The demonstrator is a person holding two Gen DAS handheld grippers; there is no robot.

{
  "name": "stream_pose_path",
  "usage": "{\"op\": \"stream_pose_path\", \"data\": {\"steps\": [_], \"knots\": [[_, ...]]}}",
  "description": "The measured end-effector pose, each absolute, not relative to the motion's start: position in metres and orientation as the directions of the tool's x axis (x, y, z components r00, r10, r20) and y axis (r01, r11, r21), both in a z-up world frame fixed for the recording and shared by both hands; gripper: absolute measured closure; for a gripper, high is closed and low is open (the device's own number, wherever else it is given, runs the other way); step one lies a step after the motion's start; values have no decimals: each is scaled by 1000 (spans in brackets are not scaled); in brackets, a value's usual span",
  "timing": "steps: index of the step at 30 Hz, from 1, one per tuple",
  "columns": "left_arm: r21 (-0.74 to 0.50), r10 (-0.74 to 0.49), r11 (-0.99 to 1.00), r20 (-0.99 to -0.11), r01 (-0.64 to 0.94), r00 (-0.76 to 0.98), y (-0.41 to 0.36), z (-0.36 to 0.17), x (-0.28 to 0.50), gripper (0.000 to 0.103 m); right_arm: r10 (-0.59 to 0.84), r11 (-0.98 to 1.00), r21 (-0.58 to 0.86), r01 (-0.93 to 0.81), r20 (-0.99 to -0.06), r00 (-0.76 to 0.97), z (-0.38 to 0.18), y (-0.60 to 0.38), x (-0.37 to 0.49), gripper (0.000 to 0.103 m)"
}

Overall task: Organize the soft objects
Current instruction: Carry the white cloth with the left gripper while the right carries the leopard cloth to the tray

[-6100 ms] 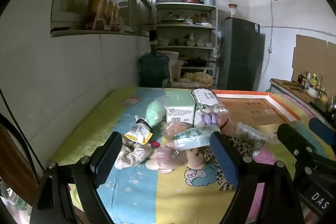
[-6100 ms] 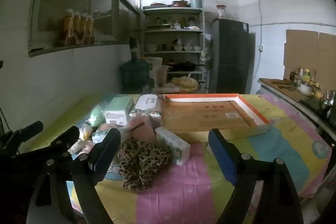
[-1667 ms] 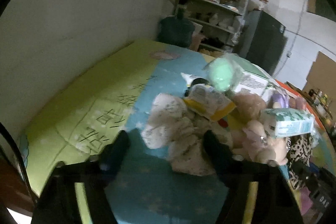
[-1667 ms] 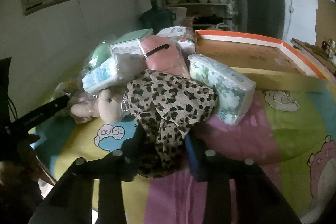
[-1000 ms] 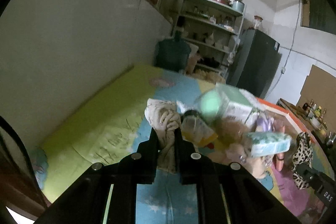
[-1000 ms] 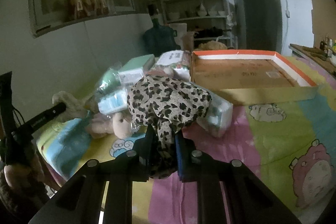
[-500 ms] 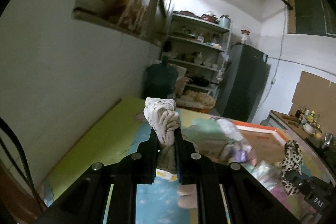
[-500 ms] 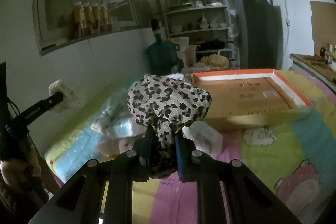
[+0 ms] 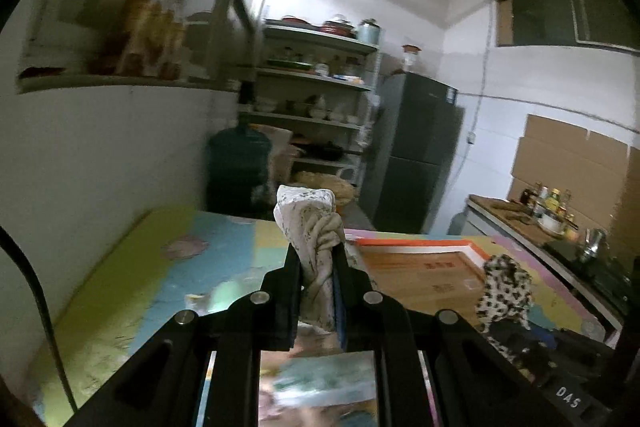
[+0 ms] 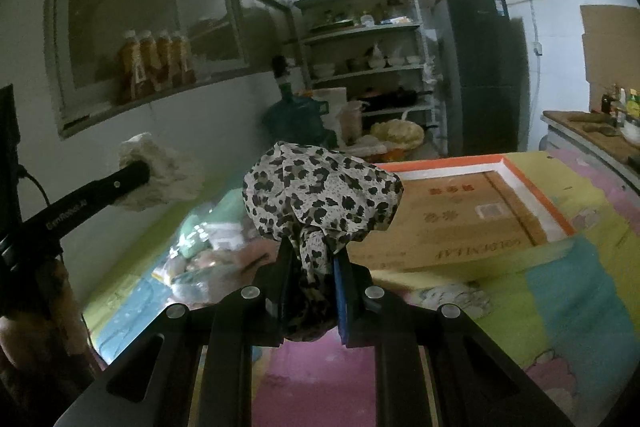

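Observation:
My left gripper (image 9: 316, 259) is shut on a cream flowered cloth (image 9: 310, 223) and holds it high above the table; the cloth also shows in the right wrist view (image 10: 160, 179). My right gripper (image 10: 310, 251) is shut on a leopard-print cloth (image 10: 320, 187), lifted off the table; it also shows in the left wrist view (image 9: 504, 291). An orange-rimmed cardboard tray (image 10: 472, 211) lies ahead on the table (image 10: 580, 299). A blurred pile of packets and soft toys (image 10: 216, 247) lies at the left below the grippers.
The table wears a colourful cartoon cover (image 9: 120, 287). A white wall with a cabinet of bottles (image 10: 156, 67) runs along the left. Beyond the table stand a water jug (image 9: 240, 167), open shelves (image 9: 316, 107) and a dark fridge (image 9: 412, 147). A counter (image 9: 532, 223) is at the right.
Both grippers have risen further with their cloths and swung right, towards the cardboard tray. The pile has dropped lower in both views.

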State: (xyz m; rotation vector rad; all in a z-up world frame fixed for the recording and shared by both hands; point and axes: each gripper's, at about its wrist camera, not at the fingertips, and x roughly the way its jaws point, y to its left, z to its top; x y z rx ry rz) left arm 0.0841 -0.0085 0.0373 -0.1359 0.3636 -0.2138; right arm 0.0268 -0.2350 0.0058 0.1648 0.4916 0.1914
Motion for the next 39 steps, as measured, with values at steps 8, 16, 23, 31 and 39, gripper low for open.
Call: {"op": "stream_pose_path", "data": {"steps": [8, 16, 23, 31, 39], "knots": [[-171, -324, 944, -345, 281, 881, -65, 38, 103, 89, 191, 973, 205, -106, -455, 870, 13, -270, 41, 85], [-203, -418, 908, -369, 367, 830, -119, 33, 123, 89, 130, 983, 175, -54, -456, 880, 20, -309, 51, 85], [-235, -496, 868, -398, 437, 772, -165, 23, 137, 89, 73, 982, 186, 18, -471, 879, 16, -354, 60, 85], [-266, -551, 834, -424, 483, 719, -211, 6, 150, 89, 30, 979, 188, 75, -503, 864, 4, -392, 78, 85], [-292, -567, 823, -473, 488, 674, -243, -19, 168, 89, 7, 976, 187, 114, -547, 837, -11, -422, 103, 85]]}}
